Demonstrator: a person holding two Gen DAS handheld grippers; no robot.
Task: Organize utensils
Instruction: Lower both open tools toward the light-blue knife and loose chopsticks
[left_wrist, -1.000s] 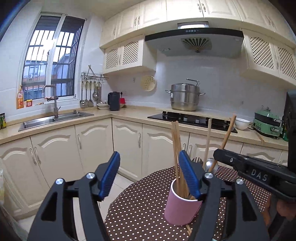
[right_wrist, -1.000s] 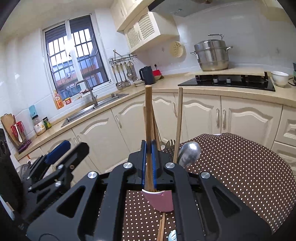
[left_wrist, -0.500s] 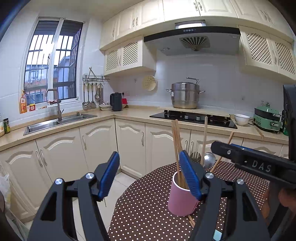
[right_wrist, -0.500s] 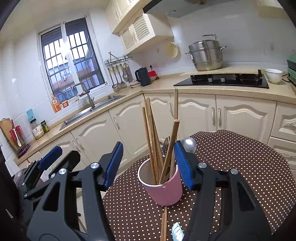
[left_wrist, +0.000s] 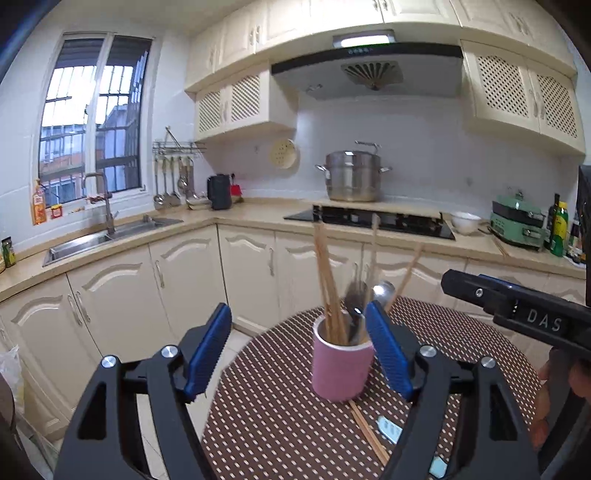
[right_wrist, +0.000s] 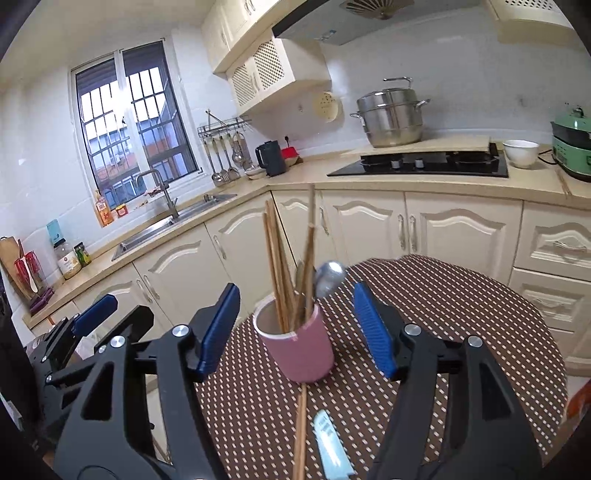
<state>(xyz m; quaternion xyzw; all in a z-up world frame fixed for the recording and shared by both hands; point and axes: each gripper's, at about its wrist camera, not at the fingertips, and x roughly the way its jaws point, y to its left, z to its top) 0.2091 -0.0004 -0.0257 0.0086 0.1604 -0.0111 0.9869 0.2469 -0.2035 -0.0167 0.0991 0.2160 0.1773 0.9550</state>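
Note:
A pink cup (left_wrist: 341, 365) (right_wrist: 301, 350) stands on the round dotted table (left_wrist: 277, 424) (right_wrist: 461, 314). It holds several wooden chopsticks (left_wrist: 327, 280) (right_wrist: 275, 266), a metal spoon (left_wrist: 384, 290) (right_wrist: 328, 277) and a fork. My left gripper (left_wrist: 298, 306) has its jaws opening, with nothing between the pads; the cup stands just beyond its right finger. The jaws of my right gripper (right_wrist: 295, 295) are opening too, the cup a little ahead and untouched. A pair of chopsticks (right_wrist: 301, 424) (left_wrist: 367, 432) and a light blue handle (right_wrist: 330, 443) (left_wrist: 388, 430) lie on the cloth in front of the cup.
The right gripper (left_wrist: 517, 306) reaches in from the right in the left wrist view, a hand (left_wrist: 576, 376) behind it. Cream cabinets (right_wrist: 443, 236) ring the table, with a sink (left_wrist: 110, 236), hob (right_wrist: 424, 162), steel pot (right_wrist: 391, 114), white bowl (right_wrist: 521, 153) and green cooker (right_wrist: 572, 147).
The right gripper was shut on a wooden stick above the cup; it has let go, the stick now stands in the cup, and both grippers have drawn back.

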